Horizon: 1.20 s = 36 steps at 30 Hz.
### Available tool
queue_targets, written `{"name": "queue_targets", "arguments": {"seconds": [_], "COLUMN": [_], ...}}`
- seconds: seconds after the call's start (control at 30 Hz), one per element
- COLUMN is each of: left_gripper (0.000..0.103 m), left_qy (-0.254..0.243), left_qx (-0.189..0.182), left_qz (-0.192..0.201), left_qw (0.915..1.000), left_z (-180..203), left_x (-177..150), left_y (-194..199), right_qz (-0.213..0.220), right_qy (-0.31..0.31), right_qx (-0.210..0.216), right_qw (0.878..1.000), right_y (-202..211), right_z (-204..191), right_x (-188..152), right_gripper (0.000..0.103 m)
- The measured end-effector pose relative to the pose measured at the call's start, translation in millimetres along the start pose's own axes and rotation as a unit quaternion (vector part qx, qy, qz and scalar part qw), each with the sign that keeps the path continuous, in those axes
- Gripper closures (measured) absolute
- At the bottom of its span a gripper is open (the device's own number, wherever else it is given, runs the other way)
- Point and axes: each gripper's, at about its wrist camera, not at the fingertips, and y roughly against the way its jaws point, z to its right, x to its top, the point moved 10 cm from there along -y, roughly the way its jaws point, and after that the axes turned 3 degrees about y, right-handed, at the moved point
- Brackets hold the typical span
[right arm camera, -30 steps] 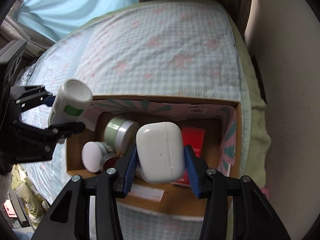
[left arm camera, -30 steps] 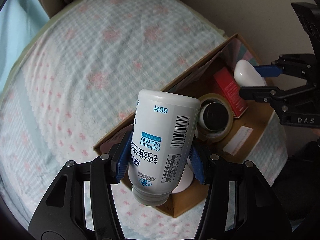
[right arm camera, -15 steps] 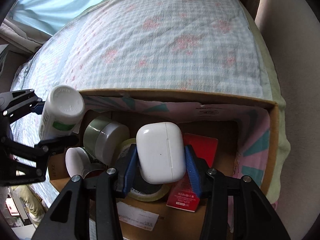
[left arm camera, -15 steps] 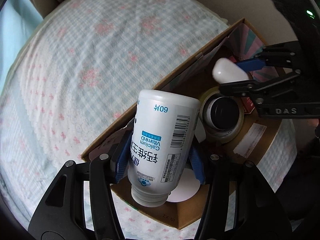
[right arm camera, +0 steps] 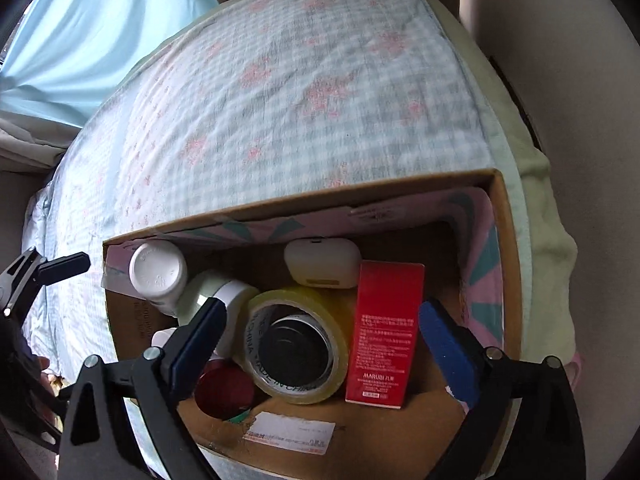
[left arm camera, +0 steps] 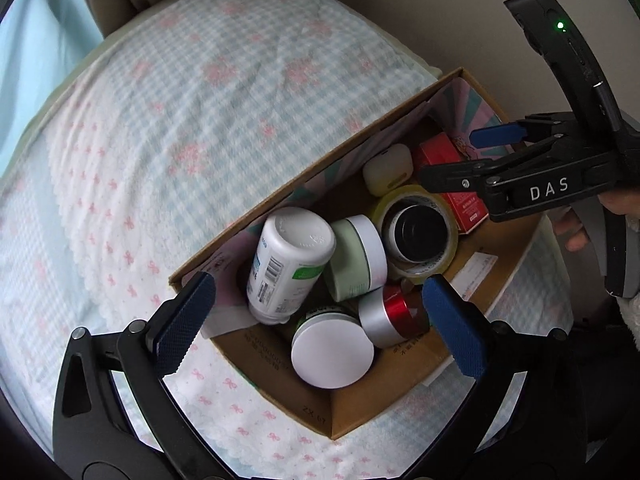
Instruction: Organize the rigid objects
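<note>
A cardboard box (left arm camera: pixel 352 408) (right arm camera: pixel 502 216) sits on the bed. Inside it lie the white calcium bottle (left arm camera: pixel 286 264) (right arm camera: pixel 158 276), the white earbud case (left arm camera: pixel 388 168) (right arm camera: pixel 322 262), a red carton (right arm camera: pixel 384 332) (left arm camera: pixel 460 196), a tape roll (right arm camera: pixel 296 344) (left arm camera: pixel 420 232), a pale green jar (left arm camera: pixel 358 258), a white-lidded jar (left arm camera: pixel 332 354) and a red and silver tin (left arm camera: pixel 394 316). My left gripper (left arm camera: pixel 320 320) is open and empty above the box's near corner. My right gripper (right arm camera: pixel 320 340) is open and empty above the tape roll; it also shows in the left wrist view (left arm camera: pixel 460 156).
The box rests on a blue checked bedsheet (left arm camera: pixel 180 100) (right arm camera: pixel 300 80) with pink flowers. A beige wall (left arm camera: pixel 440 8) runs along the right side of the bed. A light blue curtain (right arm camera: pixel 92 28) hangs at the far left.
Both grippers have opened. The calcium bottle has dropped from my left gripper into the box, and the earbud case has dropped from my right gripper into the box.
</note>
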Motion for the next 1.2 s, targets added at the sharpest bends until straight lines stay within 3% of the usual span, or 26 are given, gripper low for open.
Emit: {"name": "queue_targets", "arguments": {"seconds": [0.43,0.73,1.03,1.2], "left_gripper": [0.0,0.0,0.0,0.0], "left_qy": [0.019,0.046,0.115,0.177], "left_qx": [0.002,0.026,0.069,0.086], "left_qz": [0.048,0.113,0.181,0.242], "left_qw": [0.9987,0.9922,0.9743,0.9502], "left_z": [0.4,-6.7,-45.7,-76.5], "left_x": [-2.3,-24.0,-83.8,-132.4], "left_y": [68.8,171.8,303.3,378.1], "right_qz": [0.028,0.075,0.143,0.196], "right_qy": [0.019,0.034,0.069,0.101], "right_qx": [-0.01,-0.017,-0.033,-0.043], "right_qw": [0.999,0.996,0.987,0.975], "right_y": [51.3,127.5,225.6,279.6], "right_z": [-36.9,-89.0,-180.1,-241.3], "right_x": [-11.9,-22.3,-51.3,-75.8], "right_gripper": [0.007,0.007,0.007,0.007]}}
